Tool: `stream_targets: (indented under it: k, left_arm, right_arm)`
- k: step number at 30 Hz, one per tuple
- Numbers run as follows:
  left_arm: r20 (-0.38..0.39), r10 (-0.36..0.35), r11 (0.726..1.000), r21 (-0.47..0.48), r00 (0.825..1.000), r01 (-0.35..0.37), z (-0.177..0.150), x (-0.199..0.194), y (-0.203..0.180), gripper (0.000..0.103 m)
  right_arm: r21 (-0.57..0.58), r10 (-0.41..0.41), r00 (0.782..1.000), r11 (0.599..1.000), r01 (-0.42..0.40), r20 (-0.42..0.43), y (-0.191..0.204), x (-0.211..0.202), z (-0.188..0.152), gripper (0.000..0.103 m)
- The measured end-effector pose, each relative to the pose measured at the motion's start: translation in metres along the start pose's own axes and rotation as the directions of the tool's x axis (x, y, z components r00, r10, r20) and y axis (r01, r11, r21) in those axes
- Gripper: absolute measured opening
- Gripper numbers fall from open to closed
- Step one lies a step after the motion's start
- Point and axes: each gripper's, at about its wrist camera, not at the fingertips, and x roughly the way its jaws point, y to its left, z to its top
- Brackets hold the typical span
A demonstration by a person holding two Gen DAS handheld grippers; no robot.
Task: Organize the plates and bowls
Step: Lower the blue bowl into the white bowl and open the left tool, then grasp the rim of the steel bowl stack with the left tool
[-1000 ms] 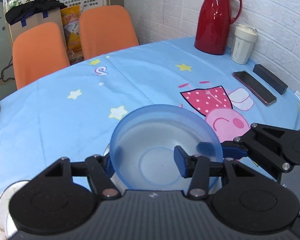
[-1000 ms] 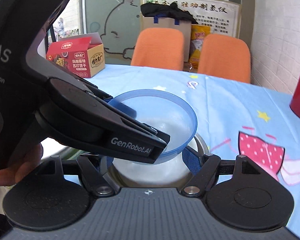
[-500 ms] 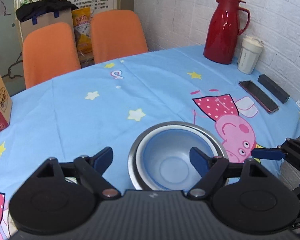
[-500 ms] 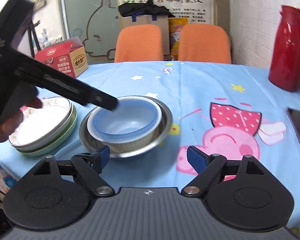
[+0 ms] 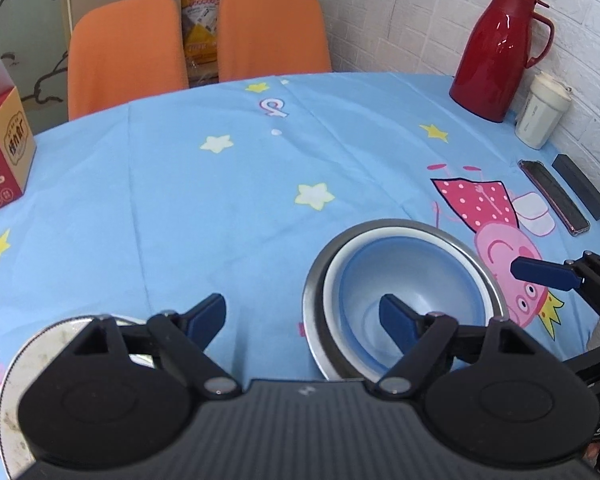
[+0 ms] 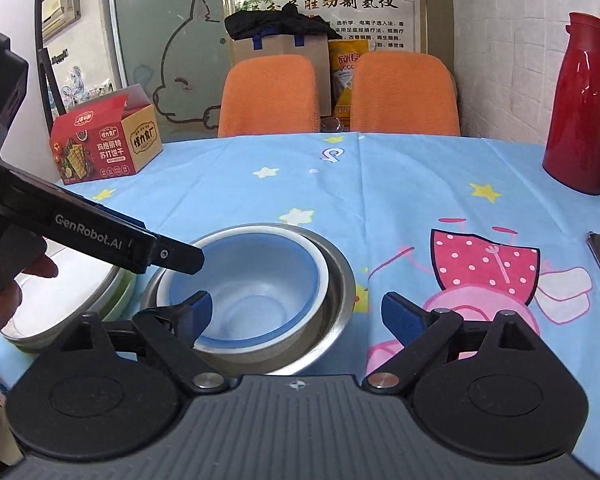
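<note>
A blue plastic bowl [image 5: 412, 280] sits nested in a white bowl [image 5: 332, 276], which sits in a steel bowl [image 5: 470, 256] on the blue tablecloth. The same stack shows in the right wrist view, with the blue bowl [image 6: 260, 264] inside the steel bowl [image 6: 336, 276]. A stack of plates [image 6: 92, 300] lies left of it, also seen at the lower left of the left wrist view [image 5: 20, 364]. My left gripper [image 5: 302, 318] is open and empty, just above and left of the bowls. My right gripper [image 6: 296, 314] is open and empty in front of the bowls.
A red thermos [image 5: 496, 52], a white cup [image 5: 542, 116], a phone [image 5: 554, 196] and a dark case [image 5: 580, 186] stand along the right wall. A red cracker box [image 6: 104, 140] stands at the far left. Two orange chairs [image 6: 272, 96] stand behind the table.
My left gripper let go of the blue bowl, which dropped into the nested bowls, then opened and drew back to the left. My right gripper pulled back from the bowls and opened.
</note>
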Motion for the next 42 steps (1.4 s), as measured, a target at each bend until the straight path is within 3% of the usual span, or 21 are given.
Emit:
stream_targets:
  k: [6,18,29,33,42]
  left_arm:
    - [-0.027,0.017,1.000,-0.015,0.999,-0.017,0.007,0.025,-0.004,0.082]
    - [-0.082,0.009,1.000,0.021,0.997,-0.007,0.011,0.050,-0.012,0.082]
    - [-0.096,-0.005,0.999,0.034,0.995,0.008,0.009,0.053,-0.014,0.082]
    - [-0.088,-0.017,1.000,0.010,0.996,0.018,0.006,0.049,-0.010,0.082]
    - [-0.083,-0.021,0.999,0.023,0.996,0.023,0.002,0.049,-0.015,0.077]
  right_arm:
    - [0.032,-0.057,0.997,0.998,0.059,-0.050,-0.004,0.025,0.001,0.103]
    - [0.063,-0.059,0.991,0.996,0.067,-0.118,-0.001,0.049,-0.006,0.103]
    - [0.084,-0.076,0.994,0.993,0.082,-0.080,-0.002,0.050,-0.010,0.103]
    - [0.080,-0.094,0.988,0.991,0.104,-0.120,0.000,0.049,-0.007,0.103]
    - [0.104,-0.045,0.996,0.993,0.053,-0.075,-0.003,0.038,-0.011,0.103]
